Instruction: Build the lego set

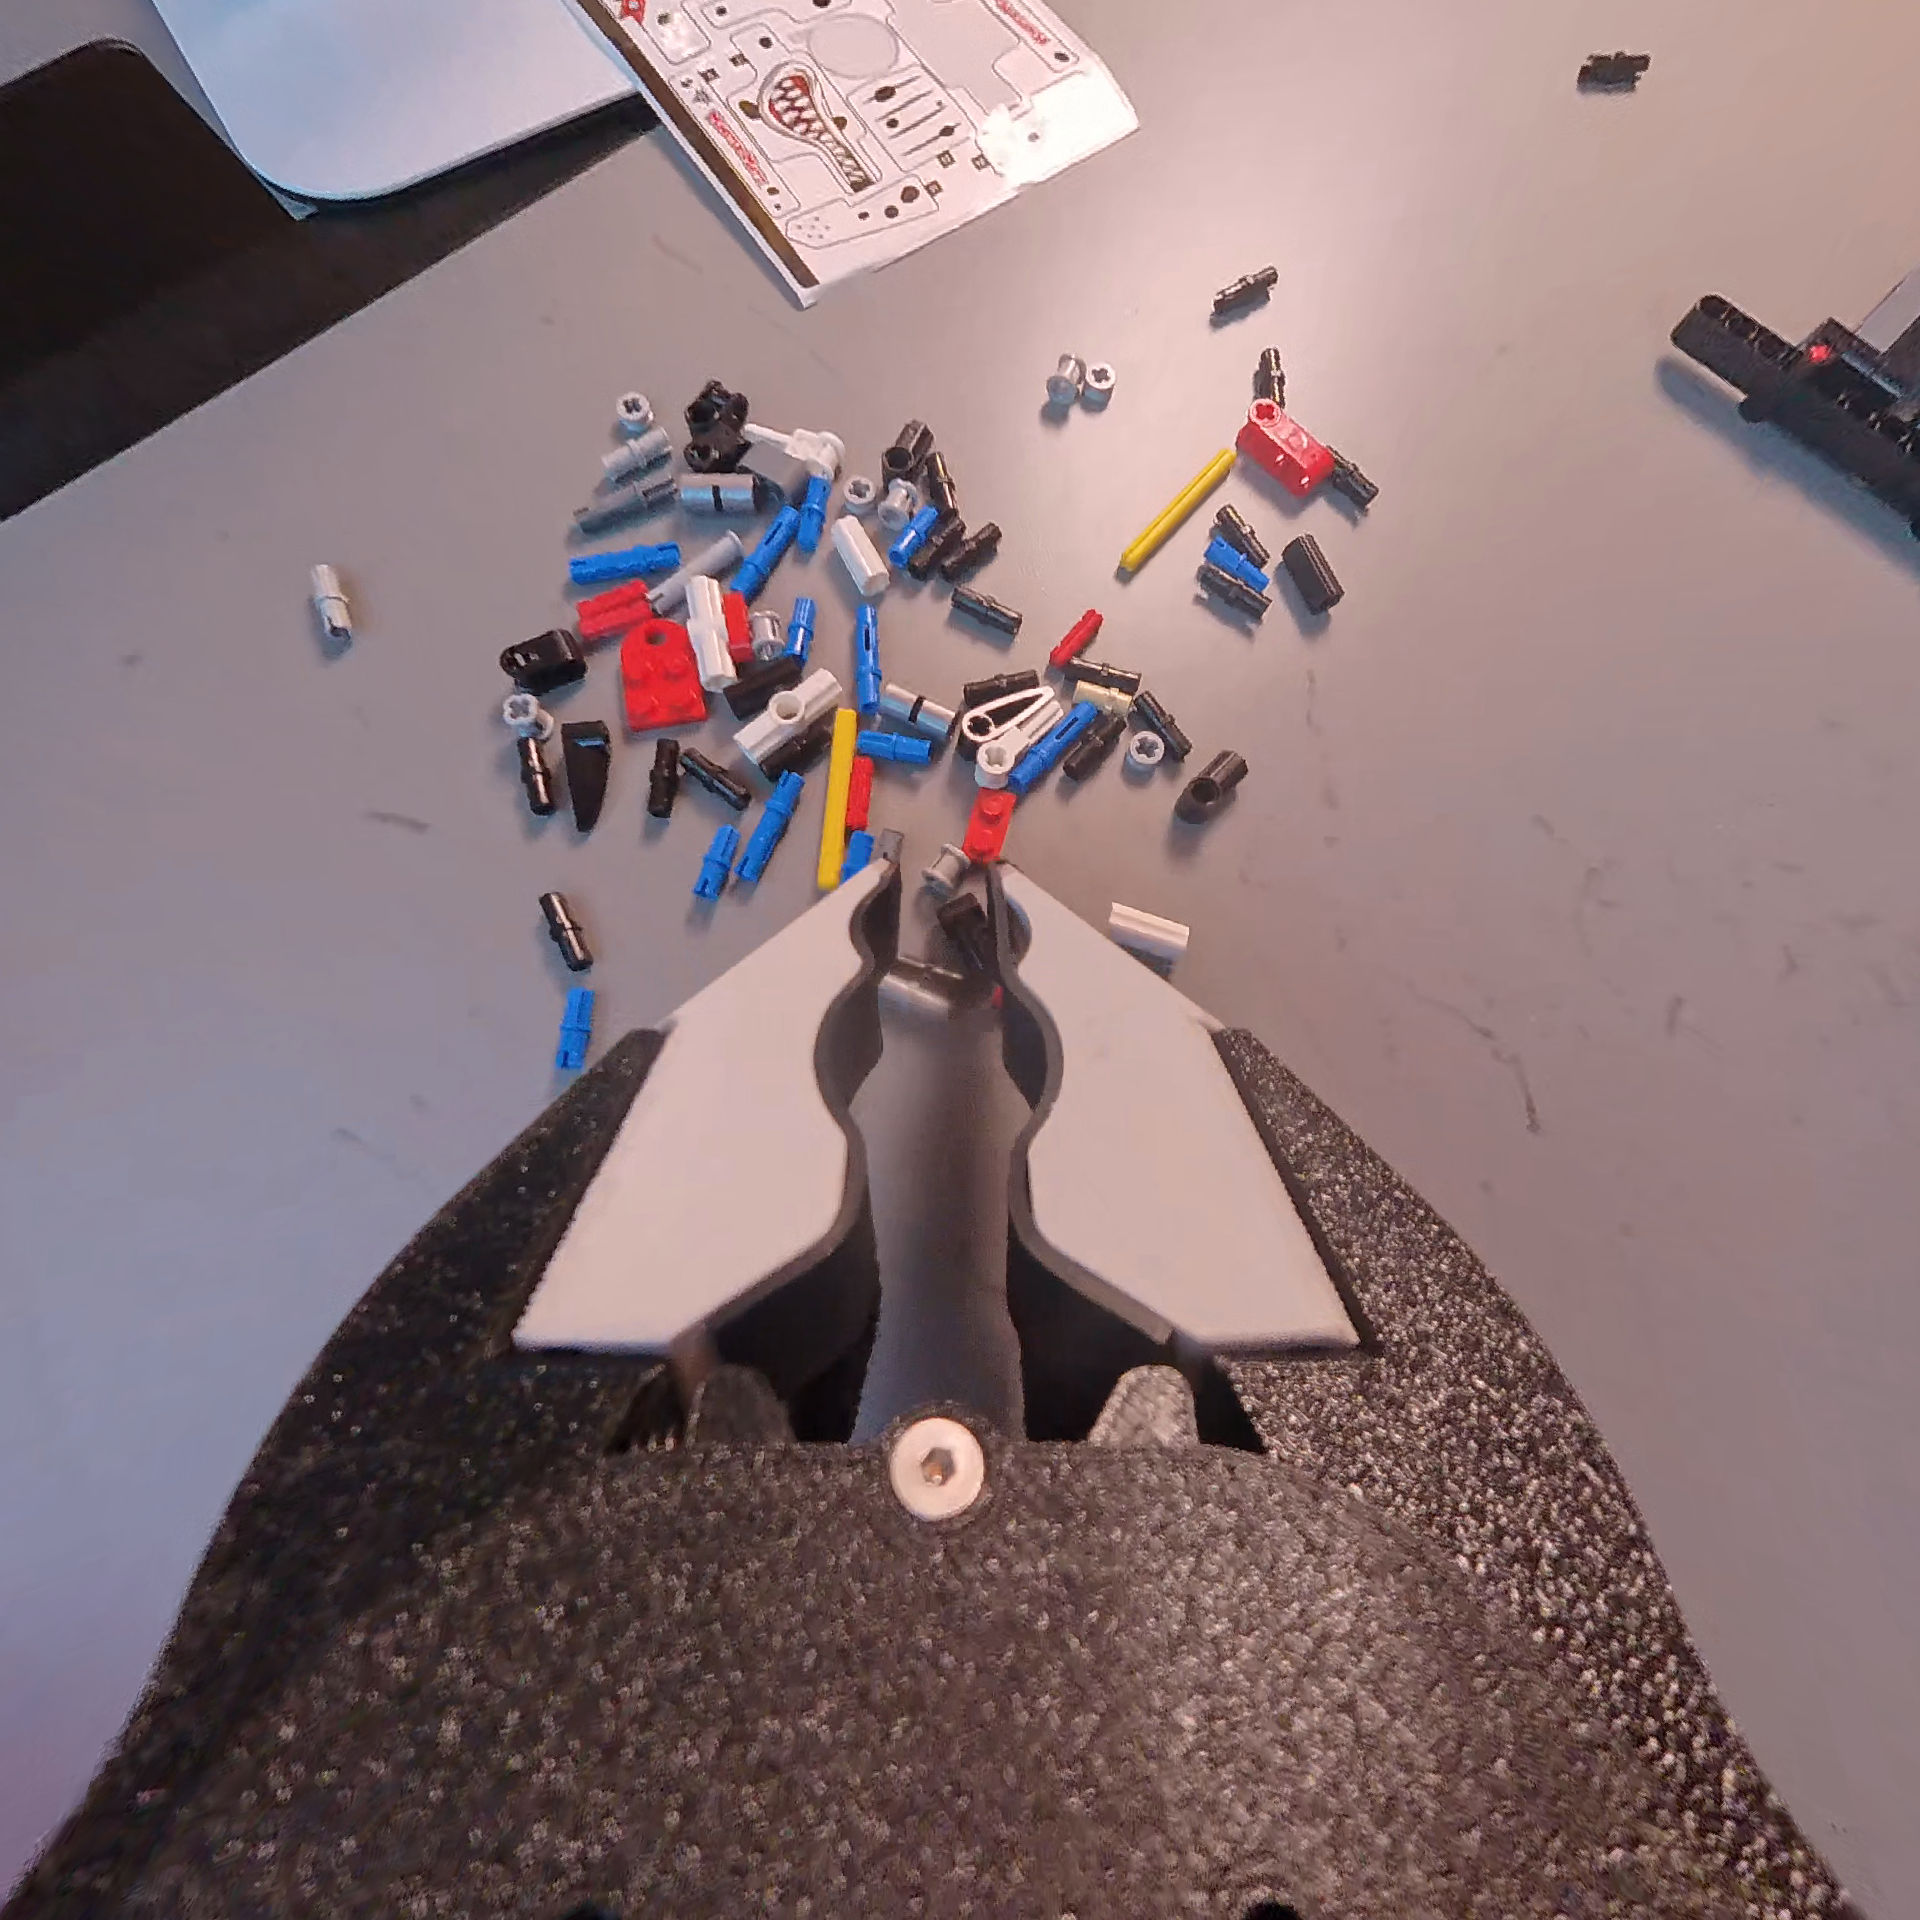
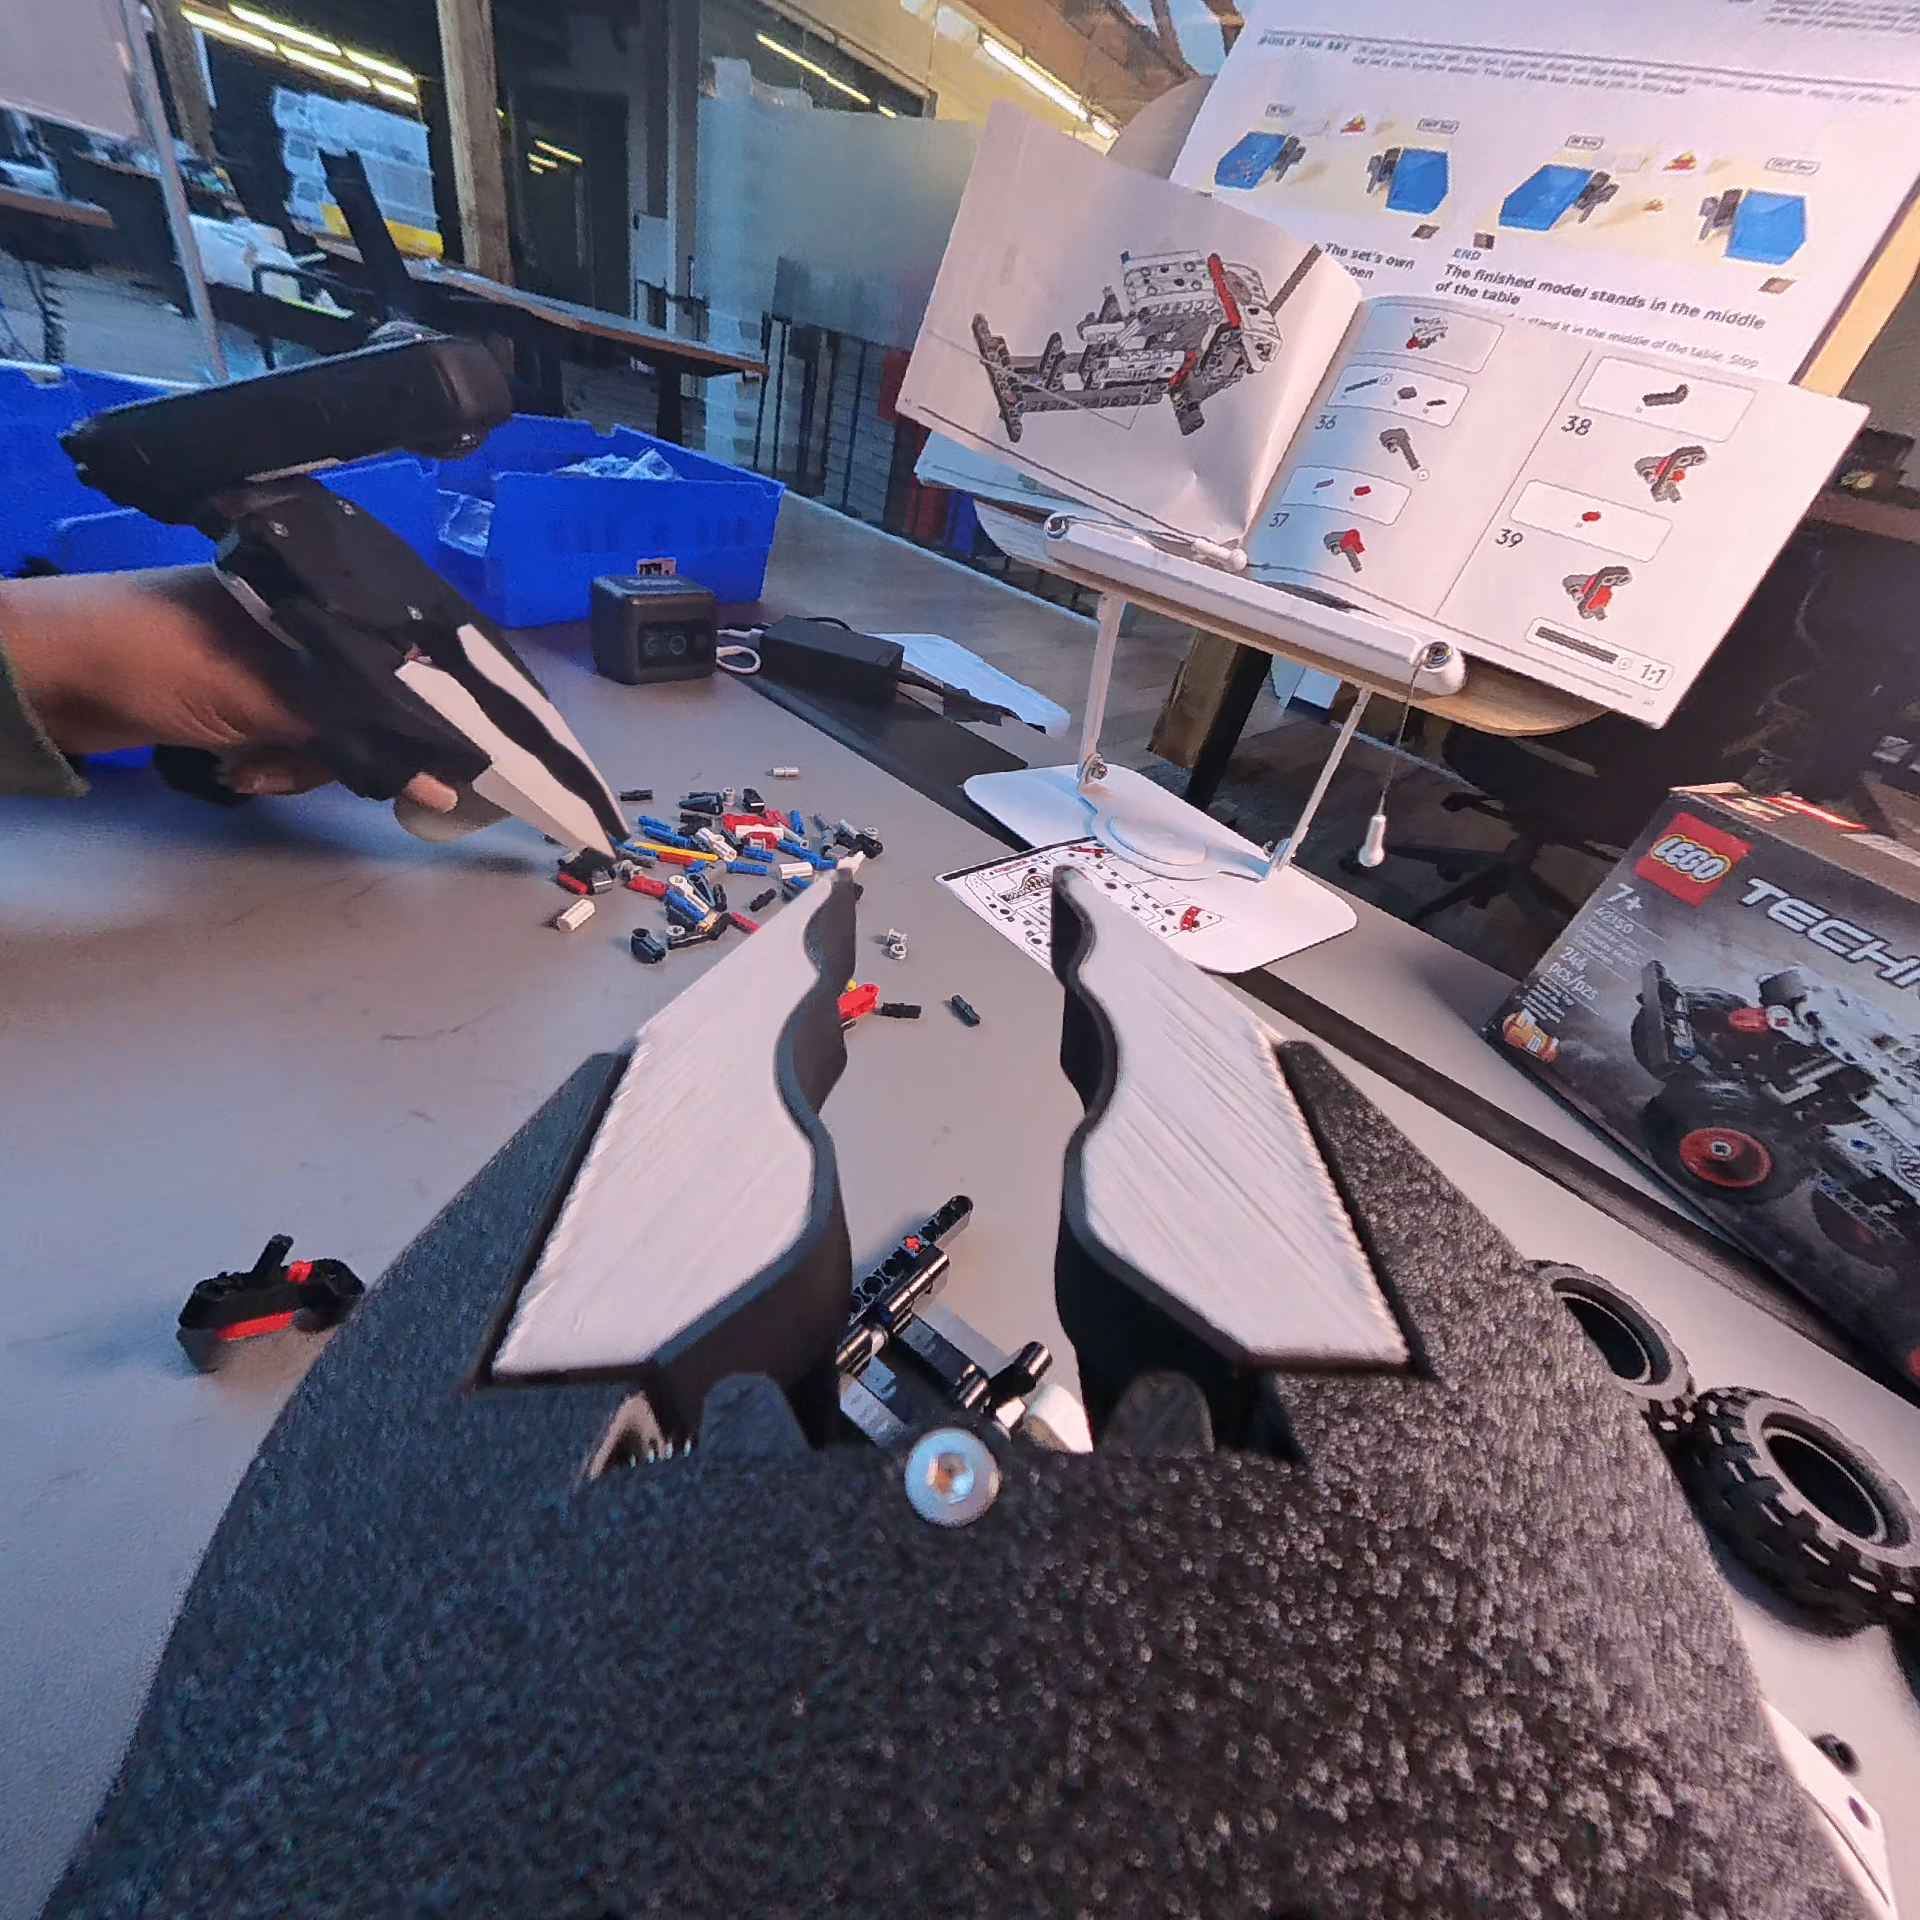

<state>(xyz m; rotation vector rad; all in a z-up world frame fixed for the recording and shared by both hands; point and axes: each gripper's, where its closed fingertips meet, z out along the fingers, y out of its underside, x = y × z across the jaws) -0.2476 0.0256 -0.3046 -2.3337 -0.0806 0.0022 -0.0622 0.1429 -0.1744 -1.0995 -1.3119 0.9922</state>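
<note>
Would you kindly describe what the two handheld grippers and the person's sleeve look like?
Both match: the left gripper and the right gripper each have a speckled, rough black body, a silver hex screw at its centre, and two light grey tapered fingers with wavy black inner edges. No cables show. A dull green sleeve edge appears at the wrist.

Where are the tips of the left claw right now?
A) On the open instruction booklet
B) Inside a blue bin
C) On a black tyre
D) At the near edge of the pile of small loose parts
D: the left claw has its tips down at the near edge of the pile of small parts on the grey table, a black pin between them.
</note>
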